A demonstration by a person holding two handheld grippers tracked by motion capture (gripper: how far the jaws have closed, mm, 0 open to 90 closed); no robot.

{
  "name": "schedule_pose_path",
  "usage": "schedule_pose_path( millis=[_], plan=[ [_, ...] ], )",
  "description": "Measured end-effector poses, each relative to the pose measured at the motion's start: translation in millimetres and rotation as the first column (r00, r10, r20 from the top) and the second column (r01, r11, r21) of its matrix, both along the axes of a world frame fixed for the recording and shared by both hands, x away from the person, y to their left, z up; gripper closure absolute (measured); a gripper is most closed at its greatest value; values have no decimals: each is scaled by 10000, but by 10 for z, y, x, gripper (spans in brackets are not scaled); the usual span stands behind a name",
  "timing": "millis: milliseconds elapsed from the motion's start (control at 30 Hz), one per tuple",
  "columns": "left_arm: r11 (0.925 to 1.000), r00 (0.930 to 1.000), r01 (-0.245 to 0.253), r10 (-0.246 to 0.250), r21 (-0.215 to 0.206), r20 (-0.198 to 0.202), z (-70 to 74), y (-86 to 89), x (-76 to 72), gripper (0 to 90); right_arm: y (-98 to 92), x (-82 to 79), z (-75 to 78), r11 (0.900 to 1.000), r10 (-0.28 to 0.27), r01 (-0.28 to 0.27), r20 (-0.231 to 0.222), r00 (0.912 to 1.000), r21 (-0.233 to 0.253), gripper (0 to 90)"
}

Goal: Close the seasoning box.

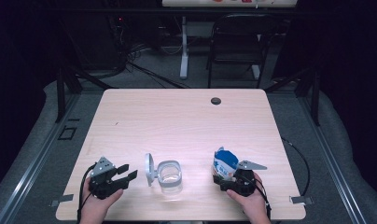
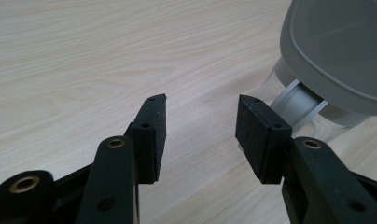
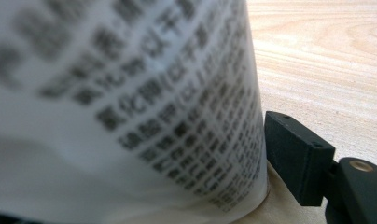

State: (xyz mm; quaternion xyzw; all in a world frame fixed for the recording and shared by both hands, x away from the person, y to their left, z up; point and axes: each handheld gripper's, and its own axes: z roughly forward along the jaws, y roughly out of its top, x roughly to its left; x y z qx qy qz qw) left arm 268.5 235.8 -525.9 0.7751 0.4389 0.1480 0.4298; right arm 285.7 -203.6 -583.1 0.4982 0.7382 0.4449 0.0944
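Sitting near the front edge of the wooden table (image 1: 177, 116) is a clear container (image 1: 170, 176) with a grey lid (image 1: 150, 169) that stands up on its left side, flipped open. Everything here can be placed from that container. The left gripper (image 1: 123, 173) is just to the left of it, held in the person's left hand (image 1: 97, 203), and its two black jaws are spread apart with nothing between them. In the left gripper view, the left gripper (image 2: 201, 122) has bare wood showing in the gap, and the grey lid (image 2: 338, 44) rises close by, up and to the right of the jaws, with the clear container (image 2: 317, 123) under it. The jaws point toward the lid but do not touch it. To the right of the container, a little way off, stands a blue and white bag (image 1: 225, 163). Its top is open and it stands upright on the table. The right gripper (image 1: 224, 179) is right at the bottom of the bag, held by the person's right hand (image 1: 248, 198). In the right gripper view the bag (image 3: 130, 107) is very close and white, with rows of blurry dark print on it. One black jaw sits against the bag's right side near the bottom. The other jaw is hidden behind the bag, so the jaws seem closed on the bag. Far behind the container, near the back edge of the table, is a small dark round hole (image 1: 216, 101).
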Motion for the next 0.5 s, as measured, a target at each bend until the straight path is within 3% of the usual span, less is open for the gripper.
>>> schedule_pose_path(
  millis=[233, 300, 500],
  plan=[
    [10000, 10000, -40, 40, 0, 41, -3, -4, 0, 534, 4, 4, -45, 9991, -7, 5, 53, 10000, 435, 310],
    [10000, 10000, 5, -5, 15, 0, -1, 0, 1, 534, 2, 6, -54, 9997, -40, 41, -14, 10000, 224, 311],
    [10000, 10000, -8, 8, -5, 6, -1, 4, 4, 534, 14, 7, -70, 9995, -10, 10, 0, 10000, 308, 317]
  ],
)
